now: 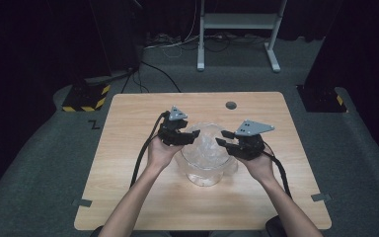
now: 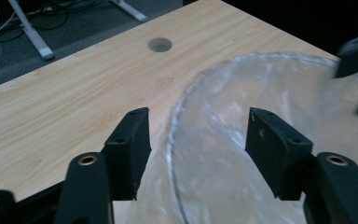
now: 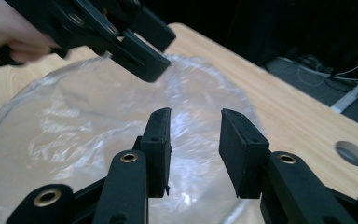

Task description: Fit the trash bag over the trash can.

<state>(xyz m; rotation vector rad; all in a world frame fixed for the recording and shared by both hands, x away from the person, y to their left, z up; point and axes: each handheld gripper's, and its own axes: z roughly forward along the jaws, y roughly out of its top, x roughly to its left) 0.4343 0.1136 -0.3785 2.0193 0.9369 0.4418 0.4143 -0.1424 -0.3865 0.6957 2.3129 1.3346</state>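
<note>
At the middle of the wooden desk (image 1: 128, 197) stands a clear glass bowl (image 1: 205, 175) with crinkled transparent plastic film (image 1: 208, 148) lying over its mouth, and both grippers hang over it. My judgement is that the work is at an early stage: the film sits on or in the bowl, neither gripper has hold of anything, and whatever pulling, tucking or lifting of the film is intended is not yet done (I cannot tell whether the film is being put on or taken off).

The left gripper (image 1: 192, 136) is over the rim at about 10 o'clock. In the left gripper view its fingers (image 2: 130, 140) stand wide apart, and the bowl's rim (image 2: 177, 121) runs up between them without touching either.

The right gripper (image 1: 223, 138) is at about 2 o'clock on the bowl. Its fingers (image 3: 158, 140) are apart too, with film (image 3: 74, 135) showing through the gap beneath them, near but not gripped.
</note>
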